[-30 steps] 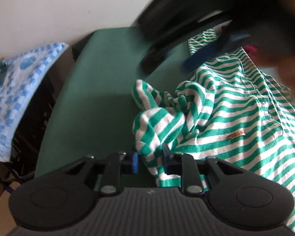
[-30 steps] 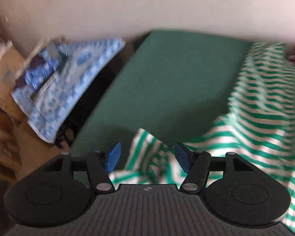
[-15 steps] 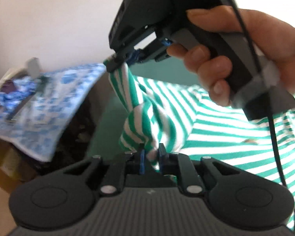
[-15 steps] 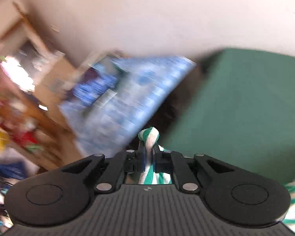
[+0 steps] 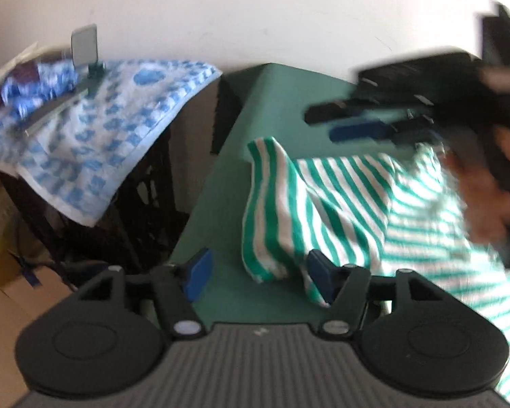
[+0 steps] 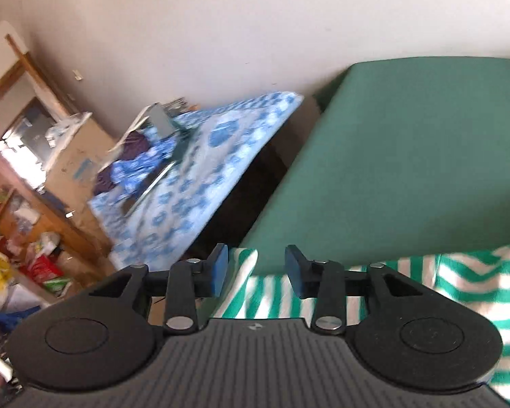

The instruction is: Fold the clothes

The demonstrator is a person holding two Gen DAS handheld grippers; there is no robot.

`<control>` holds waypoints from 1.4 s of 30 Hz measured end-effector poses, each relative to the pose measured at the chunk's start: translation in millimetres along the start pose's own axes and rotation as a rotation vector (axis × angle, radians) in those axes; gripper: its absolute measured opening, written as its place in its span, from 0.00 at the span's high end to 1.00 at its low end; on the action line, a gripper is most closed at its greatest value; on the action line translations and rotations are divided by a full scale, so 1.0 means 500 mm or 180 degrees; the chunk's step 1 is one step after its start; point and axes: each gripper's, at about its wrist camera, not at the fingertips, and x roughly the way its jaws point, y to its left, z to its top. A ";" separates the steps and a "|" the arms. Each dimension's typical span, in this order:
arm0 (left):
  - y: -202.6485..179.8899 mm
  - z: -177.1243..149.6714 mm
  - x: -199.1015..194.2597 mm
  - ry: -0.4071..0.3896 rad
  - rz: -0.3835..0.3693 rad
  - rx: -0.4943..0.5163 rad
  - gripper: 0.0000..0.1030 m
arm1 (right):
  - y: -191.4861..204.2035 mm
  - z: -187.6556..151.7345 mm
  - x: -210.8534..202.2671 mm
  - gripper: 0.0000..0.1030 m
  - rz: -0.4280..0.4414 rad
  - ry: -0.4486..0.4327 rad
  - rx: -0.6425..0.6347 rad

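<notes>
Left wrist view: the right gripper [image 5: 374,125] and the hand [image 5: 489,204] holding it are blurred. The left gripper [image 5: 258,272] jaws are opening, gripping nothing; the striped shirt [image 5: 340,197] lies on the green counter [image 5: 282,102], a fold hanging between them.

Right wrist view: right jaws opening, the shirt's edge near the counter's left edge loose between them, the rest cut off

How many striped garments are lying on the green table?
1. The striped shirt lies on the green table, near its left edge, between both grippers; more could be hidden out of view.
</notes>
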 end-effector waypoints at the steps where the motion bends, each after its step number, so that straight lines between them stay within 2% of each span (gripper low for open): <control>1: 0.010 0.009 0.019 0.0024 -0.0070 -0.0014 0.35 | 0.008 -0.002 -0.001 0.60 0.0015 0.0027 -0.0025; 3: 0.016 0.015 0.045 0.0117 -0.0308 0.0003 0.34 | 0.026 -0.001 0.011 0.59 0.0022 0.0066 -0.0095; 4: 0.007 0.014 0.043 0.0121 -0.0319 0.0101 0.52 | 0.035 -0.001 0.020 0.59 0.0031 0.0092 -0.0129; 6: -0.012 0.012 0.038 0.0129 -0.0342 0.0299 0.77 | 0.053 -0.005 0.054 0.57 -0.0127 0.0161 -0.0231; 8: -0.027 0.007 0.025 0.0087 -0.0279 0.0492 0.79 | 0.071 -0.011 0.097 0.57 -0.0392 0.0251 -0.0359; 10: -0.036 0.005 0.004 0.0014 -0.0126 0.0650 0.83 | 0.089 -0.023 0.126 0.77 -0.0656 0.0323 -0.0589; 11: -0.038 0.006 -0.008 -0.0020 -0.0034 0.0715 0.83 | 0.100 -0.022 0.129 0.94 -0.0642 0.0249 -0.0690; 15: -0.039 0.016 -0.049 -0.0202 0.0692 0.1088 0.81 | 0.114 -0.001 0.124 0.93 -0.0033 0.0006 -0.0504; 17: -0.034 0.006 -0.042 -0.0098 0.0797 0.1183 0.80 | 0.096 0.003 0.138 0.92 0.0073 0.0042 -0.0338; 18: -0.030 0.001 -0.038 -0.0039 0.0840 0.1217 0.75 | 0.082 0.003 0.151 0.85 0.0079 0.0113 -0.0243; 20: -0.009 -0.008 -0.021 0.0180 0.0785 0.1088 0.75 | 0.054 0.002 0.167 0.76 0.0082 0.0211 -0.0082; 22: 0.012 -0.016 -0.030 0.0268 0.0572 0.0888 0.75 | 0.033 -0.008 0.133 0.76 0.0073 0.0069 -0.0073; 24: 0.027 -0.023 -0.041 0.0290 0.0336 0.0723 0.74 | 0.025 -0.029 0.074 0.75 0.0218 0.0017 -0.0082; 25: 0.032 -0.026 -0.044 0.0291 0.0219 0.0655 0.66 | 0.024 -0.042 0.045 0.74 0.0251 0.0033 -0.0098; 26: 0.028 -0.027 -0.043 0.0267 0.0156 0.0640 0.61 | 0.032 -0.059 0.018 0.69 0.0236 0.0072 -0.0134; 27: 0.023 -0.027 -0.041 0.0245 0.0099 0.0629 0.56 | 0.039 -0.080 -0.003 0.68 0.0178 0.0099 -0.0199; 29: 0.002 -0.022 -0.023 0.0238 0.0069 0.0666 0.55 | 0.049 -0.124 -0.021 0.68 -0.0031 0.0099 -0.0359; 32: -0.029 -0.016 0.014 0.0263 0.0105 0.0770 0.56 | 0.072 -0.151 0.000 0.71 -0.0325 0.0069 -0.0517; 35: -0.026 -0.003 0.022 0.0287 0.0011 0.0649 0.67 | 0.088 -0.127 0.012 0.68 -0.0366 -0.0082 -0.0614; 36: -0.027 -0.003 0.020 0.0289 -0.0003 0.0644 0.80 | 0.094 -0.120 0.017 0.62 -0.0376 -0.0131 -0.0658; 37: -0.027 -0.005 0.019 0.0301 -0.0011 0.0658 0.83 | 0.103 -0.114 0.026 0.60 -0.0379 -0.0177 -0.0727; 39: -0.027 -0.011 0.012 0.0316 -0.0006 0.0666 0.84 | 0.116 -0.096 0.054 0.59 -0.0402 -0.0179 -0.0875; 41: -0.027 -0.019 0.003 0.0326 0.0016 0.0654 0.84 | 0.123 -0.078 0.094 0.59 -0.0487 -0.0034 -0.0993; 42: -0.024 -0.023 -0.002 0.0333 0.0023 0.0622 0.84 | 0.125 -0.070 0.115 0.68 -0.0579 0.0103 -0.1036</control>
